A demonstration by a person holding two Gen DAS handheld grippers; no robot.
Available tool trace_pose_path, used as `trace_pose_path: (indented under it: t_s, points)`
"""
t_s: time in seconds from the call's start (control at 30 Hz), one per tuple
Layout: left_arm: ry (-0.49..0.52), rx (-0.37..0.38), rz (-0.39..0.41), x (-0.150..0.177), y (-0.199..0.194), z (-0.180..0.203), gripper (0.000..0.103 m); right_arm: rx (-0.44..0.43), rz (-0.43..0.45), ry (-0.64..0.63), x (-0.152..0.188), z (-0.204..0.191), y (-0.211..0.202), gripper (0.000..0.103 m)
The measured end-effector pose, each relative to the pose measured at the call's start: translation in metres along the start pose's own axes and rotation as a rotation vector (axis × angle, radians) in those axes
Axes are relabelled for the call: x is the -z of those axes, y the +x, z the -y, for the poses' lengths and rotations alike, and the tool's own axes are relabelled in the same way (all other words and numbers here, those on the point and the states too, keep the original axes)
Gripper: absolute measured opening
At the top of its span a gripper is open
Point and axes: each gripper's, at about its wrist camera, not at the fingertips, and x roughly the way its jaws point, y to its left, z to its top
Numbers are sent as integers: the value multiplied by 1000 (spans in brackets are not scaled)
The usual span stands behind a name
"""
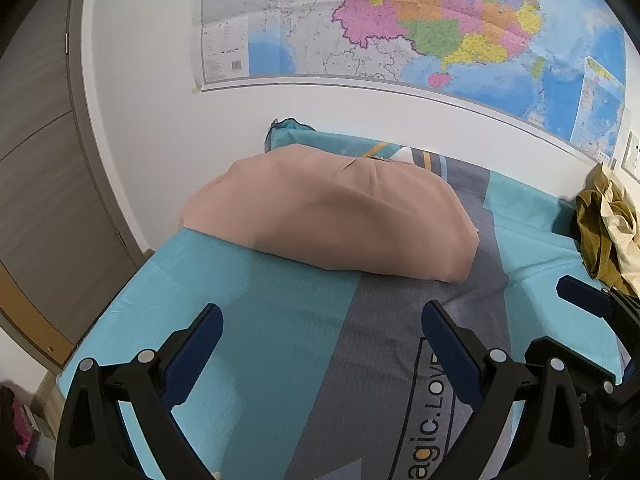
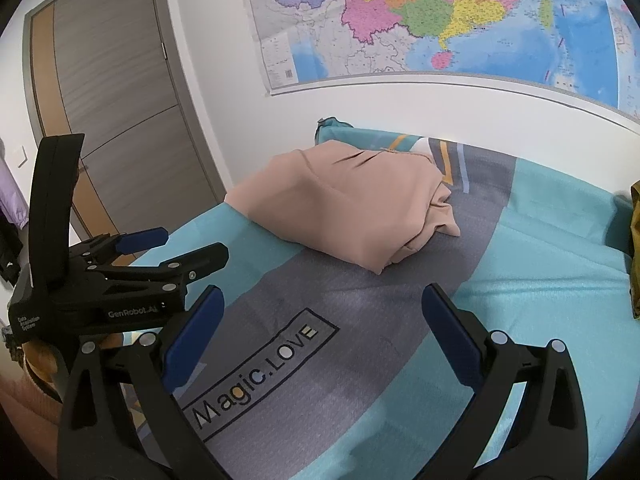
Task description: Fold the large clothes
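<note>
A folded beige-pink garment (image 1: 332,216) lies on the teal and grey bed sheet (image 1: 280,340), toward the far wall. It also shows in the right wrist view (image 2: 352,204), with its stacked folded edges facing right. My left gripper (image 1: 322,320) is open and empty, hovering over the sheet short of the garment. My right gripper (image 2: 322,300) is open and empty over the sheet (image 2: 520,280) near the "Magic.LOVE" print. The left gripper also appears at the left of the right wrist view (image 2: 176,248), with nothing between its fingers.
A pile of olive and cream clothes (image 1: 608,224) lies at the bed's right side. A large map (image 1: 400,24) hangs on the white wall behind the bed. A grey door (image 2: 120,92) stands left of the bed. The bed's left edge drops to the floor.
</note>
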Motion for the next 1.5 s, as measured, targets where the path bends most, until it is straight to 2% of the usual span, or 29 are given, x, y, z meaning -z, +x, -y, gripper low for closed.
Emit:
trace_pose_path:
  t_s: [1.5]
  points:
    - [11, 9, 33, 6, -15, -1, 96, -15, -1, 6, 7, -8, -7, 98]
